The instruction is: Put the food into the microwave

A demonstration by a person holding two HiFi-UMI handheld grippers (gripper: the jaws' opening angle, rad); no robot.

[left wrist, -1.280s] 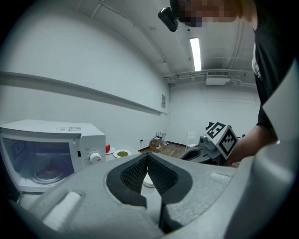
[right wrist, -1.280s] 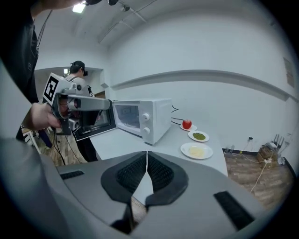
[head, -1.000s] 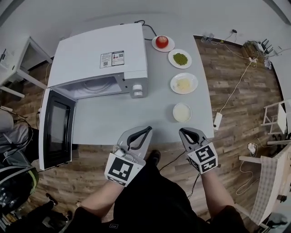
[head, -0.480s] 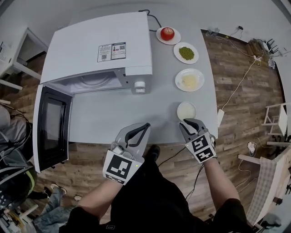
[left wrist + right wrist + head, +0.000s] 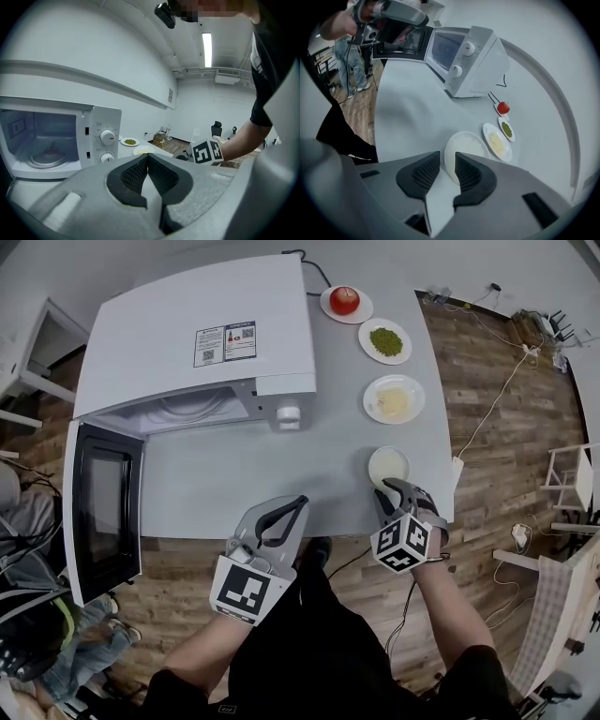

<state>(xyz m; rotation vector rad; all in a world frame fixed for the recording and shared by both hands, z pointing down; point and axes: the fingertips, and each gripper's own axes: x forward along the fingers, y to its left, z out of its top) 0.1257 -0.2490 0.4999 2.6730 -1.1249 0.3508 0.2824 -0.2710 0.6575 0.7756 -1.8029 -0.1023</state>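
Note:
The white microwave (image 5: 197, 334) stands at the table's back left with its door (image 5: 103, 507) swung wide open and its turntable (image 5: 47, 157) bare. A white plate of rice (image 5: 388, 465) lies at the table's front right. My right gripper (image 5: 392, 491) points steeply down at that plate's near edge. Its jaws are opening, and in the right gripper view the plate's rim (image 5: 451, 161) sits in the gap of the right gripper (image 5: 447, 164) without the pads pressing on it. My left gripper (image 5: 286, 512) hovers shut and empty over the table's front edge, level with the microwave (image 5: 47, 140).
Behind the rice plate, in a row along the grey table's (image 5: 244, 474) right side, lie a plate of yellowish food (image 5: 394, 399), a plate of green food (image 5: 384, 340) and a tomato on a plate (image 5: 345, 301). A cable trails across the wooden floor at the right.
My right gripper has dropped forward to the rice plate's near rim, rolled, and gone from shut to open. The left gripper has sunk slightly and stays shut.

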